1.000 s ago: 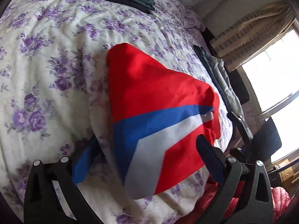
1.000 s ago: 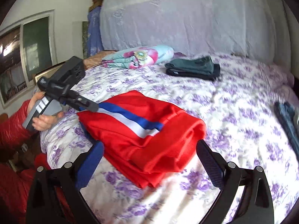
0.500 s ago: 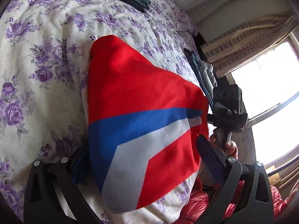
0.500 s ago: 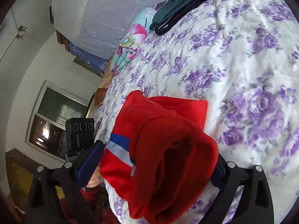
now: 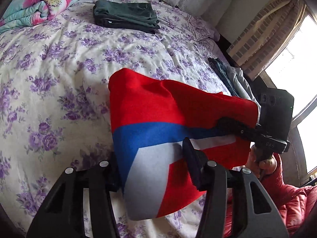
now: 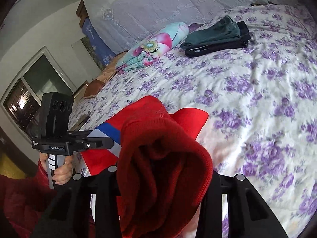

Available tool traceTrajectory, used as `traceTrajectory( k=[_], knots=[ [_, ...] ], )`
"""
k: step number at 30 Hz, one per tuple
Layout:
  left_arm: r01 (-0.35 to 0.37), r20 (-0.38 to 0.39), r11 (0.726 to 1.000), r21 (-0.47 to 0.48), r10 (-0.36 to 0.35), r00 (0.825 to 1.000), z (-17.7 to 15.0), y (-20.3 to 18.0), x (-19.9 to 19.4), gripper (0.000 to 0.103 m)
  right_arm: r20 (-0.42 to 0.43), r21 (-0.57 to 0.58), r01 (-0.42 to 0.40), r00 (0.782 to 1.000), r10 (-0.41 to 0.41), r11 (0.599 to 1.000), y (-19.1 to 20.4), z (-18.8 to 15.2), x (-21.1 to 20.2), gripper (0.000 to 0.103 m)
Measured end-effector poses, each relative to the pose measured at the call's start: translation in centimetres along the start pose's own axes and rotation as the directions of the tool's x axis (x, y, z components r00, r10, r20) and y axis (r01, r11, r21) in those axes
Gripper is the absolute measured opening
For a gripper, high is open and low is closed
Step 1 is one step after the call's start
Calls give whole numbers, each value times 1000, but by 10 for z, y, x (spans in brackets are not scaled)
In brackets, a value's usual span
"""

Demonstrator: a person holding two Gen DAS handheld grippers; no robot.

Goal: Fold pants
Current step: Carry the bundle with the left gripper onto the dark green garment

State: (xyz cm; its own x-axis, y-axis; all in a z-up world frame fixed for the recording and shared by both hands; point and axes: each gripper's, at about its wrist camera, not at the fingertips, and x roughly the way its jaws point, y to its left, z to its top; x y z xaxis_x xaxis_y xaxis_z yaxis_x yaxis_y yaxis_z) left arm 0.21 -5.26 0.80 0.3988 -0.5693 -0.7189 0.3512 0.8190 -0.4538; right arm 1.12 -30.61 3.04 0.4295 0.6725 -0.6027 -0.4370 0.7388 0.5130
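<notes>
Pants: the red pants [image 5: 158,107], with 1 blue and 1 white band, are already a thick folded bundle; I have it pinched at 2 edges, lifted at the near edge of the bed [image 5: 59,75], the far part apparently still on the quilt.
Left gripper [image 5: 152,164]: jaws closing, and the striped end of the bundle sits between them; the pads look pressed into the cloth from both sides.
Right gripper [image 6: 164,180]: jaws closing as well, around the ribbed red end; the fabric bulges up and over the fingers, so I read this as a grip on the full stack of layers.
Why 2 grips: 1 claw at each end keeps the layers from sliding apart, I judge, which a single pinch on soft cloth would not.
Each claw seen from the other: the right one shows to the right of my left claw, its finger lying over the blue band; the left one shows to the left of my right claw, level with the stripes.
Ahead of the claws: dark folded clothes [image 5: 124,17] lie well apart, far up the bed, with a flowered rolled quilt [image 5: 39,4] beside them; I take that stack as the likely destination.
Right of the left claw: more garments [image 5: 231,77] lie at the bed's edge.
Risk: the bulky ribbed end could slip out.
</notes>
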Motion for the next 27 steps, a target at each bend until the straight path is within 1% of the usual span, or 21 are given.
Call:
traceTrajectory(
  k=[1, 2, 3, 6, 7, 8, 10, 11, 12, 14, 16, 17, 18, 19, 20, 21, 22, 23, 24, 26, 27],
  knots=[
    [7, 9, 1000, -12, -7, 1000, 12, 3, -3, 47, 2, -11, 5, 1000, -5, 1000, -3, 14, 2, 41],
    [15, 32, 1000, -17, -15, 999, 26, 6, -6, 34, 10, -18, 11, 1000, -11, 1000, -7, 31, 3, 41],
    [6, 65, 1000, -9, -6, 998, 43, 6, -11, 32, 25, -19, 12, 1000, -11, 1000, -12, 48, 5, 41],
    [-22, 148, 999, 32, 17, 989, 100, 1, -23, 32, 67, -23, -15, 998, 16, 1000, -27, 105, 14, 40],
    [-28, 172, 999, 27, 23, 985, 121, 2, -21, 32, 81, -21, -19, 997, 21, 1000, -34, 126, 19, 40],
    [-24, 189, 1000, 7, 22, 982, 147, 10, -18, 32, 97, -23, -15, 995, 17, 1000, -41, 148, 24, 40],
    [-20, 221, 1000, -18, 24, 975, 197, 24, -8, 32, 132, -36, 26, 991, -21, 999, -55, 194, 39, 40],
    [-35, 252, 999, -34, 43, 967, 224, 33, -2, 30, 146, -35, 41, 989, -36, 999, -64, 219, 48, 40],
    [-49, 265, 998, -36, 57, 962, 248, 40, 5, 30, 163, -22, 51, 985, -47, 998, -75, 245, 57, 40],
    [-88, 331, 994, -69, 106, 938, 295, 56, 20, 30, 185, -12, 84, 979, -80, 996, -96, 296, 80, 40],
    [-149, 350, 987, -61, 161, 923, 335, 65, 44, 30, 193, -17, 127, 974, -121, 992, -117, 342, 109, 40],
    [-169, 354, 982, -86, 189, 916, 351, 74, 59, 33, 180, -13, 151, 973, -147, 988, -131, 362, 127, 40],
    [-180, 329, 977, -115, 208, 921, 364, 84, 77, 36, 167, 17, 163, 972, -163, 987, -147, 375, 143, 40],
    [-187, 282, 970, -153, 224, 933, 375, 98, 100, 41, 149, 57, 182, 971, -188, 982, -170, 383, 161, 44],
    [-190, 241, 960, -208, 238, 941, 380, 114, 122, 41, 130, 98, 233, 961, -245, 968, -192, 387, 177, 46],
    [-209, 206, 948, -242, 260, 943, 380, 126, 141, 41, 116, 129, 306, 940, -320, 943, -211, 383, 191, 46],
    [-235, 183, 938, -256, 286, 941, 377, 135, 158, 47, 127, 149, 326, 930, -345, 934, -229, 376, 201, 47],
    [-225, 201, 938, -264, 282, 938, 372, 142, 168, 60, 190, 159, 288, 930, -315, 944, -240, 367, 202, 47],
    [-214, 229, 938, -274, 280, 932, 366, 148, 172, 65, 256, 157, 245, 926, -279, 957, -244, 357, 198, 48],
    [-187, 268, 940, -286, 266, 926, 359, 152, 174, 70, 327, 153, 209, 912, -249, 966, -242, 345, 192, 50],
    [-170, 285, 941, -292, 255, 924, 356, 155, 172, 70, 363, 160, 202, 898, -248, 966, -238, 339, 185, 55]
  ],
)
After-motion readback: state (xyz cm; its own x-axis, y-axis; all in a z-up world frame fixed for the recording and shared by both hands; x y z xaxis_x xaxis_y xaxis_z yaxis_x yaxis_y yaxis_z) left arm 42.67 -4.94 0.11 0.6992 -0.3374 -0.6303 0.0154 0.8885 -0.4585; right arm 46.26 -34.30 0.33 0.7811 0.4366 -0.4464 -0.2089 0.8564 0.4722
